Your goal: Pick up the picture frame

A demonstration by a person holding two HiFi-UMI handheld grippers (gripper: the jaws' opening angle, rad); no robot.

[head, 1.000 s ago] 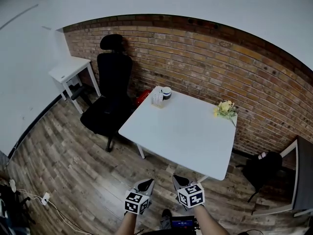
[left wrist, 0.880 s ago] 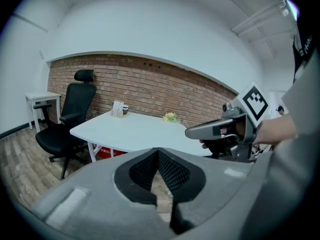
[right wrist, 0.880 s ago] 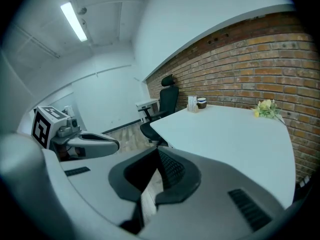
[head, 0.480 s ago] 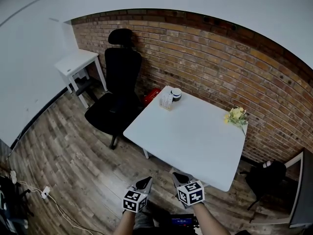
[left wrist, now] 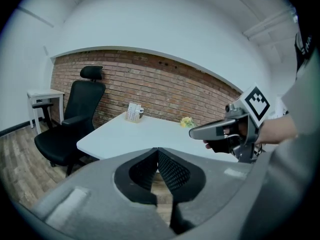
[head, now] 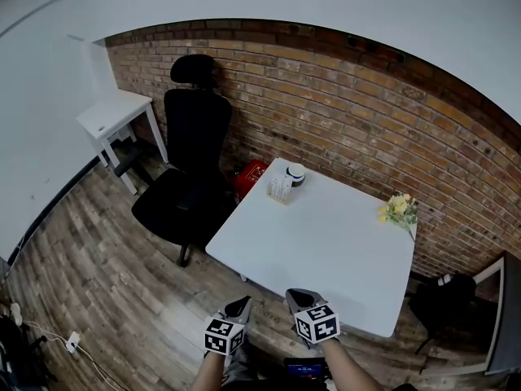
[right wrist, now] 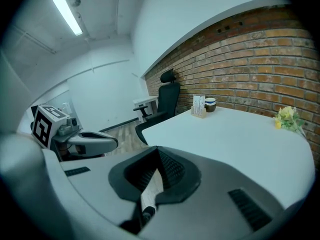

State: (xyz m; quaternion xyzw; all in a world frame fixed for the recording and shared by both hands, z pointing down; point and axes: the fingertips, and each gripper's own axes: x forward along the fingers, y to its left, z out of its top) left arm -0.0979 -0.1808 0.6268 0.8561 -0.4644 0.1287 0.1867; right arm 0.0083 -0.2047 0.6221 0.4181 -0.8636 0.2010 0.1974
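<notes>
**Picture frame [head: 281, 187] at the far corner of the table, both grippers well short of it**

Standing upright near the far left corner of the white table [head: 326, 247], just beside a cup [head: 296, 173] and close to the brick wall [head: 366, 120]. Too small to show more than a pale face on a wooden foot. Probably set there to face the room, leaving the broad middle of the top bare. Yellow flowers [head: 399, 208] at the other far corner, well apart. Black office chair [head: 183, 190] off the table's left side, near the frame's corner.

Left gripper [head: 242, 305] and right gripper [head: 299, 299] side by side at the near edge of the table, both aimed forward and slightly down across the top. Jaws of each pressed together, with nothing caught between them. Presumably closed for carrying, no grip being needed yet. Both well apart from the frame, with the whole tabletop between.

Judged stage: approach, pickup not yet begun. Next move likely to call for reaching along the table toward the far corner, parting one pair of jaws and closing them on the frame's edge. Risks: knocking the cup just beside it, or tipping so light and upright a thing.
</notes>
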